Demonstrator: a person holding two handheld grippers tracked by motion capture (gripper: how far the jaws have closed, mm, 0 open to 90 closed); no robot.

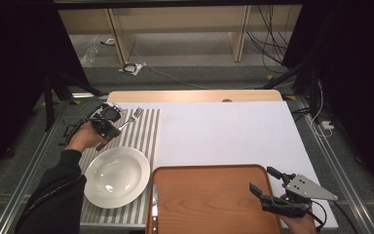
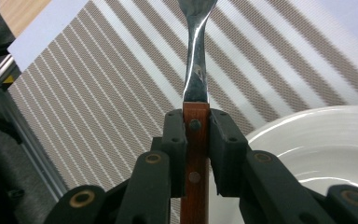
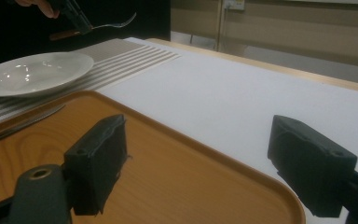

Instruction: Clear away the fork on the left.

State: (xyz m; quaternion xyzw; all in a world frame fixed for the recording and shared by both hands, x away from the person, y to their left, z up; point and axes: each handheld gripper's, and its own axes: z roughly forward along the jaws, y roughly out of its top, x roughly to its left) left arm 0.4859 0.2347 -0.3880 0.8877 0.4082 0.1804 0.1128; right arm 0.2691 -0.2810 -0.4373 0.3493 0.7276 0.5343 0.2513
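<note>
A fork (image 1: 126,122) with a wooden handle (image 2: 195,158) and steel tines is clamped in my left gripper (image 1: 111,127), which hangs above the striped placemat (image 1: 143,134) beyond the white plate (image 1: 117,176). In the left gripper view both pads press the handle and the steel neck (image 2: 196,60) runs up out of frame. My right gripper (image 1: 265,181) stands open over the right end of the wooden tray (image 1: 214,200), nothing between its fingers (image 3: 98,158). Far off in the right gripper view, the fork (image 3: 107,24) is held above the plate (image 3: 35,72).
A knife (image 1: 155,207) lies on the tray's left side, handle towards me. A white sheet (image 1: 233,131) covers the table's middle and right. Metal rails run along both table sides, and cables lie on the floor beyond.
</note>
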